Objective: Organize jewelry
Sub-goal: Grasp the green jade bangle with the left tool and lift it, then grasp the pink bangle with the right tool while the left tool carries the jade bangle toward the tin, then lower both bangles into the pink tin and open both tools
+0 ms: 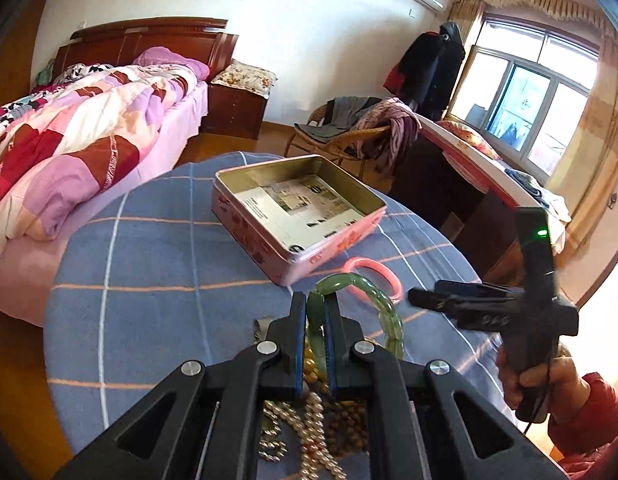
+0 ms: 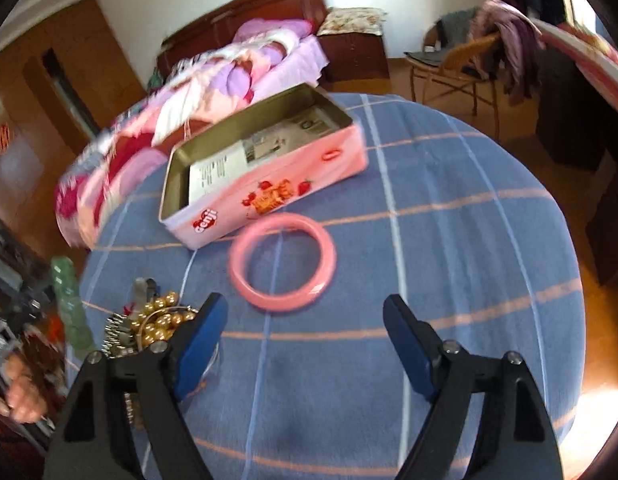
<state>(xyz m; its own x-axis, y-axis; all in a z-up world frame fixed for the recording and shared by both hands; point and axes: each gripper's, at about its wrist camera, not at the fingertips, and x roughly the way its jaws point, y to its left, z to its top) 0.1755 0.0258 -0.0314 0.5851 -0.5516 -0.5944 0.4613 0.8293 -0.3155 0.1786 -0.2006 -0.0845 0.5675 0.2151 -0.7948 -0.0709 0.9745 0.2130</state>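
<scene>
While the left gripper [image 1: 315, 312] looks down its fingers [image 1: 297, 332], they are clenched on the green bangle [image 1: 383, 308], gripping one arc of it just above the bench [image 1: 149, 260]. It looks like segmented stone or glass: stiff, probably fairly heavy for its size, smooth enough to slip and liable to chip if dropped, so a pinch across the band, as taken, seems the right hold. Beads [image 1: 313, 432], pearly and golden, lie heaped under the gripper; these would be limp and tangle-prone. Beyond sits the open tin [image 1: 297, 216], paper-lined, with the pink bangle [image 1: 373, 280] just beside it. To the right, the right gripper [image 1: 437, 300] hovers over the bench.

Seen from the right wrist, the right gripper's fingers [image 2: 201, 340] are released, wide apart and holding nothing, with the pink bangle lying flat ahead between them and the tin. That bangle looks rigid and glossy; its rim is the place to take it. A blue checked cloth covers the bench, soft and likely to drag. Around it are a bed [image 2: 229, 76], a chair [image 2: 461, 64] hung with clothes, and a wooden floor.
</scene>
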